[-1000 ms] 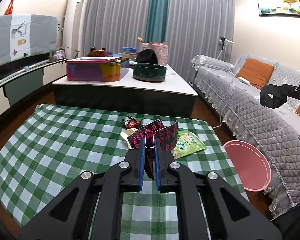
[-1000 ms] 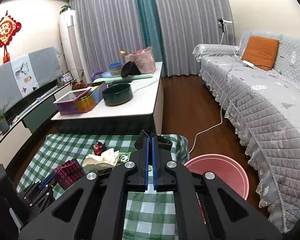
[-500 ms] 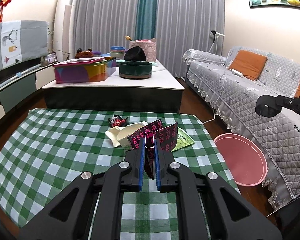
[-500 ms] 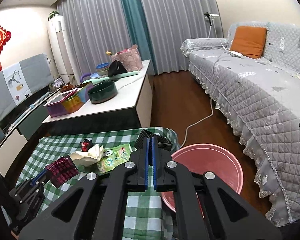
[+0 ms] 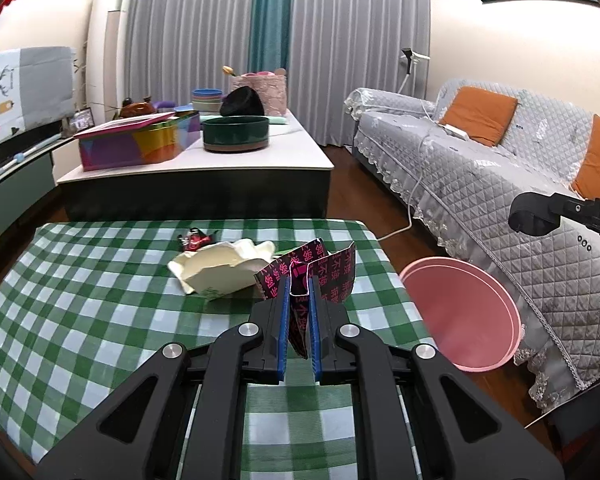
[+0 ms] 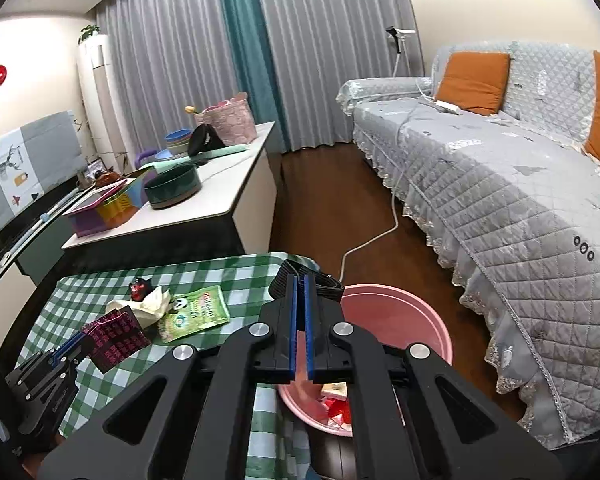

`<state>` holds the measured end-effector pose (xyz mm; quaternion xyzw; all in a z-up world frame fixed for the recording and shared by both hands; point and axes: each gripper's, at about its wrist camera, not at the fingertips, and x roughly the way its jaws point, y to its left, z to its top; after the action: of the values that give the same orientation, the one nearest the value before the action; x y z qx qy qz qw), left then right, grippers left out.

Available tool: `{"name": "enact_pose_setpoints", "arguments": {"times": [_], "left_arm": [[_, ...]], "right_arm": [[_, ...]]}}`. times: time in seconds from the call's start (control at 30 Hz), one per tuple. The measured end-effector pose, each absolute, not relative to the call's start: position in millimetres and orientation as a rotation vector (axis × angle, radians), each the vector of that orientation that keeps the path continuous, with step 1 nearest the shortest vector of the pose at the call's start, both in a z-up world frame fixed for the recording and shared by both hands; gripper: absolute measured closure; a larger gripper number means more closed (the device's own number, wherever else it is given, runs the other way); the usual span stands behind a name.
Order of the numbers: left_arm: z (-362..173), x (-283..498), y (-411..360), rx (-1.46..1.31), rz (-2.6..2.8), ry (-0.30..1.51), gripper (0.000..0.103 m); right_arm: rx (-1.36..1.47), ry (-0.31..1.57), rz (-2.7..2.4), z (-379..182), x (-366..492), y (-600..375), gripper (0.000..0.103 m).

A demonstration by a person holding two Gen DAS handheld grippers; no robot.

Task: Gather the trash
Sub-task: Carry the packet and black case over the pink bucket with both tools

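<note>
Trash lies scattered on the low table draped in a green-and-white checked cloth (image 5: pixel 79 300): a crumpled cream paper carton (image 5: pixel 219 270), a small red-and-black candy wrapper (image 5: pixel 193 239) behind it, and a flat green snack packet (image 6: pixel 193 314) near the cloth's right edge. We hold a black wrapper printed with pink characters (image 5: pixel 316 272) in our left gripper (image 5: pixel 299 300), its blue-lined jaws pinched narrow on the wrapper's lower edge so the top fans out above the cloth, just in front of the carton. Our right gripper (image 6: pixel 299 304) has its blue pads drawn almost together on a black ribbed band (image 6: pixel 312 280) that sticks out beyond the tips, above the rim of a round pink plastic basin (image 6: pixel 432 320). That basin sits on the dark wooden floor (image 6: pixel 332 200) just beside the table's right edge, and bits of red and pale litter already rest at its bottom.

Beyond the checked cloth stands a long white-topped coffee table (image 5: pixel 235 156) carrying a dark green round bowl (image 5: pixel 235 133), a multicoloured tin box (image 5: pixel 139 144), stacked blue bowls and a pink fabric basket (image 5: pixel 265 92). A sofa under a grey quilted cover (image 6: pixel 500 200) with orange cushions (image 6: pixel 474 80) runs along the right wall, and grey and teal curtains (image 5: pixel 267 40) close the far end of the room.
</note>
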<state>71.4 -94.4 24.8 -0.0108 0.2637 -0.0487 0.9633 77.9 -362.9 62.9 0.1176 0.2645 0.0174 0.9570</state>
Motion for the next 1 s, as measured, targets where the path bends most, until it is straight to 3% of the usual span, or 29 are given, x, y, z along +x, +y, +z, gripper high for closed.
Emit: {"name": "enact_pose_setpoints", "arguments": {"times": [1.0], "left_arm": [[32.3, 119.1, -172.4, 0.016, -0.204, 0.542, 0.094]], "right_arm": [[0.333, 0.586, -0.088, 45.6, 106.9, -404.9, 0.1]]}}
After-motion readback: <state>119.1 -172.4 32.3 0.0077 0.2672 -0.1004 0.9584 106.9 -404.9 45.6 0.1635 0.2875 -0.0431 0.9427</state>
